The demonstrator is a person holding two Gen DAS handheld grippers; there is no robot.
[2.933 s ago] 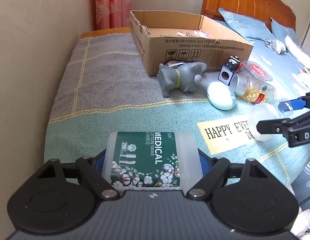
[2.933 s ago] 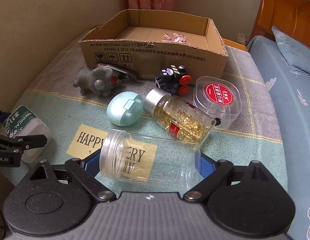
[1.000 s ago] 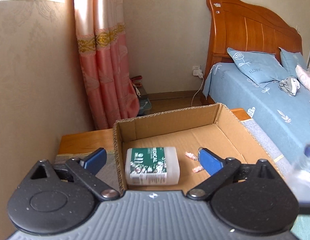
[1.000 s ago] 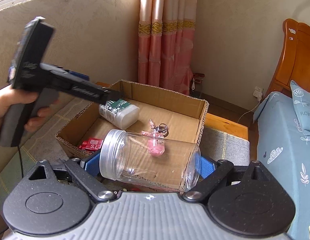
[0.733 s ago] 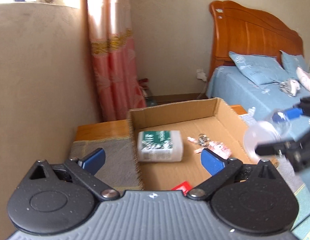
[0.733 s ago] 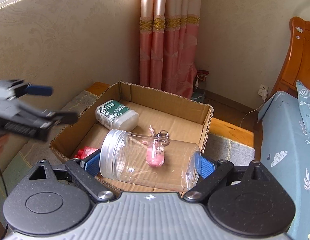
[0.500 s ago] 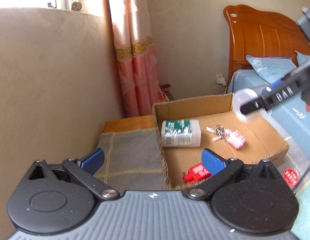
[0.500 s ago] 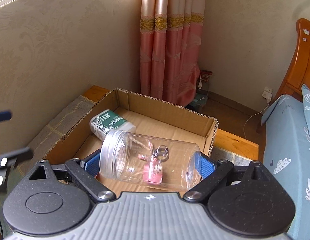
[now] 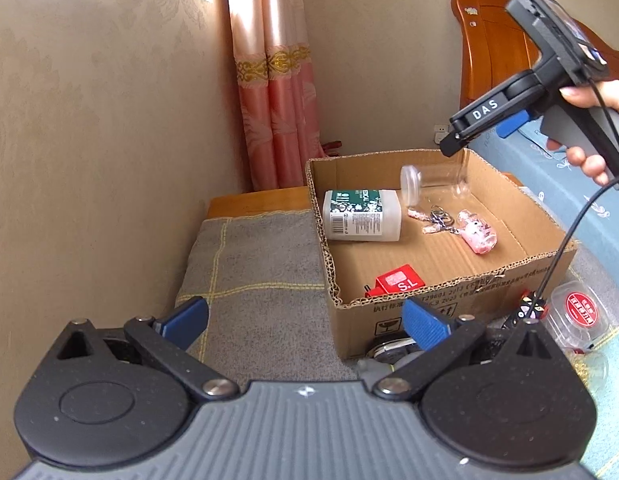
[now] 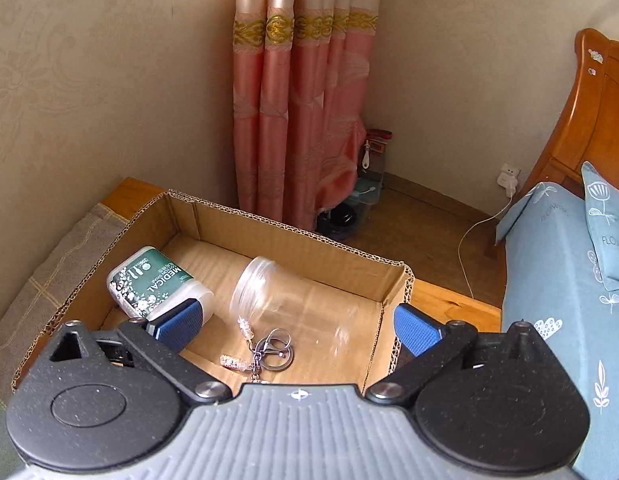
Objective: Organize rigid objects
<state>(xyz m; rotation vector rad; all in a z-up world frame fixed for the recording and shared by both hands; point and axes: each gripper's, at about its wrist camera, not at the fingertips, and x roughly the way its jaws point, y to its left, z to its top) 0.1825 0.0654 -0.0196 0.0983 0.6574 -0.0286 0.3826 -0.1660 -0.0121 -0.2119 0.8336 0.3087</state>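
Now right tool opening above cardboard box; clear jar blurred inside.

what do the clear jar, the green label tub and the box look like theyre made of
Clear jar: likely transparent glossy plastic, since the box floor shows through it; glass can't be ruled out.
Green label tub: seemingly translucent, matte white plastic, with a printed paper or film label.
Box: corrugated cardboard, brown and matte; the fluted edge shows along its rim.

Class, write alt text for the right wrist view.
The right gripper, jaws opening, hangs over a cardboard box with a blurred clear jar free between its fingers. A cotton swab box and keyring lie inside.
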